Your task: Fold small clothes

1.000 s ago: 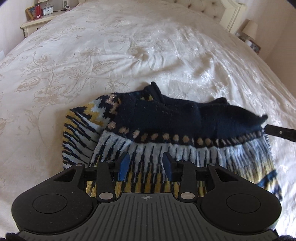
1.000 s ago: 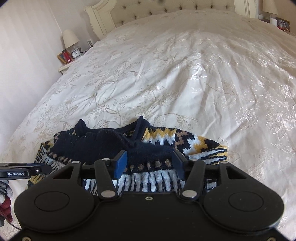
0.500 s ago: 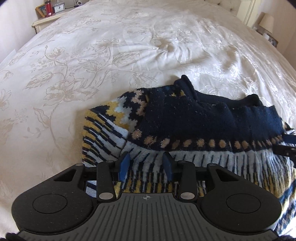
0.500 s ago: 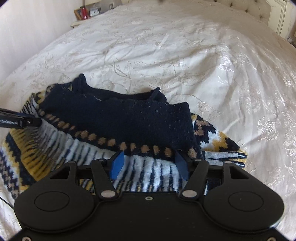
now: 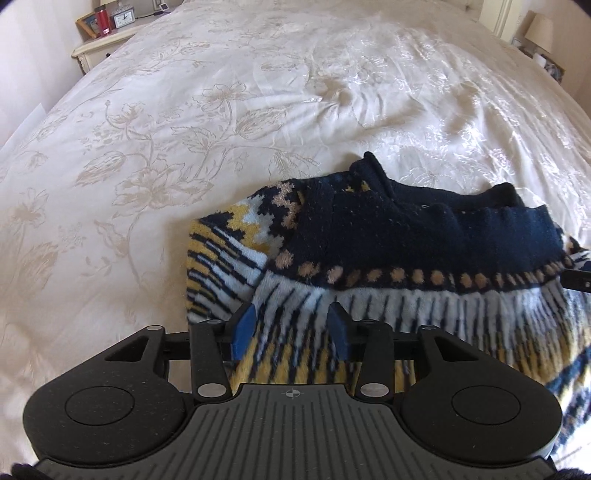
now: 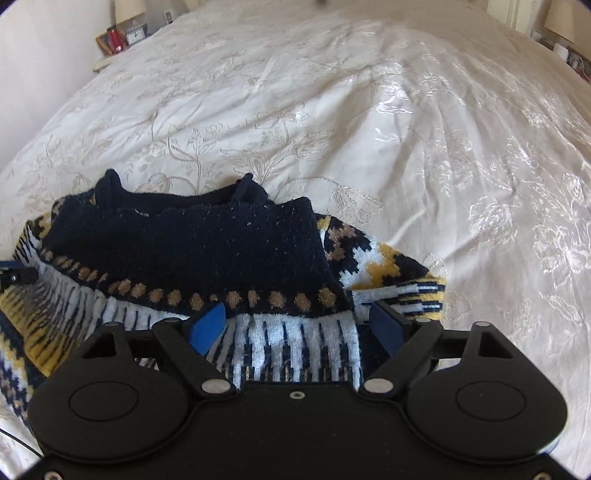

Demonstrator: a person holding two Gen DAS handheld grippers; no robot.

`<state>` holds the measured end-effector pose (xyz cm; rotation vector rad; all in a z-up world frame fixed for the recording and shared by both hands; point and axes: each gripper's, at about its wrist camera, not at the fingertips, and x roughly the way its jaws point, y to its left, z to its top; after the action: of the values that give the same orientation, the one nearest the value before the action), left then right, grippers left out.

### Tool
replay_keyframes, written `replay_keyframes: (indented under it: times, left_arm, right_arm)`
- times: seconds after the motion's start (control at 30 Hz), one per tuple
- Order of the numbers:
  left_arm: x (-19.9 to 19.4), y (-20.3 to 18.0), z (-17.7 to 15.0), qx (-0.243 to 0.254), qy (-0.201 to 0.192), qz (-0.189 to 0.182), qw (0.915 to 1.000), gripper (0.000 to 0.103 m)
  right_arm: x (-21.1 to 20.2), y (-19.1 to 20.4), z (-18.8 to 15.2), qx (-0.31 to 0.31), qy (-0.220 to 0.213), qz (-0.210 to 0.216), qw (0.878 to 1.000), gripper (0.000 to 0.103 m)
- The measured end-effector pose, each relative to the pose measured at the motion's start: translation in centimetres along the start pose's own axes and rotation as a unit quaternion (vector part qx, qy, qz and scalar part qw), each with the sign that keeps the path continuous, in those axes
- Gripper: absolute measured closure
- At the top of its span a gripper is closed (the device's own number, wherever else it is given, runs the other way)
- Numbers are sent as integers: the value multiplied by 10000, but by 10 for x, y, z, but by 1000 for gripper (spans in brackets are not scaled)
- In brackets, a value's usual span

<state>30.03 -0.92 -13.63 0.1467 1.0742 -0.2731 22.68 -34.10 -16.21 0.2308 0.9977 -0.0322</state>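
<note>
A small knitted sweater (image 5: 388, 266), navy at the top with tan dots and white, yellow and navy stripes below, lies partly folded on the bed. It also shows in the right wrist view (image 6: 207, 254). My left gripper (image 5: 291, 328) is open, its blue fingers just above the striped hem near the sweater's left end. My right gripper (image 6: 299, 321) is open wider, its fingers straddling the striped hem near the sweater's right end. Neither holds the cloth. The tip of the other gripper shows at each view's edge.
The bed (image 5: 221, 110) has a cream floral bedspread stretching far ahead and to both sides. A nightstand (image 5: 103, 40) with a clock and red can stands at the far left. A lamp (image 5: 539, 29) stands at the far right.
Both grippers have moved down and closer to the sweater's striped hem. The right gripper has swung left and opened wider. The sweater lies the same.
</note>
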Motion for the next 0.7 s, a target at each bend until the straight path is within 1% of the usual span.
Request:
replay_keyframes:
  times: [0.1, 0.2, 0.33, 0.5, 0.7]
  left_arm:
    - [-13, -5, -7, -164, 66, -119, 9998, 57]
    - [-23, -17, -15, -258, 108, -349, 9990, 56]
    - [-28, -41, -23, -144, 178, -599, 9979, 54]
    - [-23, -60, -39, 77, 317, -559, 9979, 54]
    - [-2, -58, -61, 329, 573, -248, 9975, 53]
  right_arm:
    - [-19, -11, -8, 469, -92, 131, 9988, 16]
    - [-37, -19, -22, 770, -122, 223, 9967, 16]
    - [-52, -26, -37, 984, -61, 290, 9947, 16]
    - [-64, -36, -57, 1213, 4, 295, 9922, 15]
    - [-71, -42, -74, 1313, 116, 319, 9908, 15]
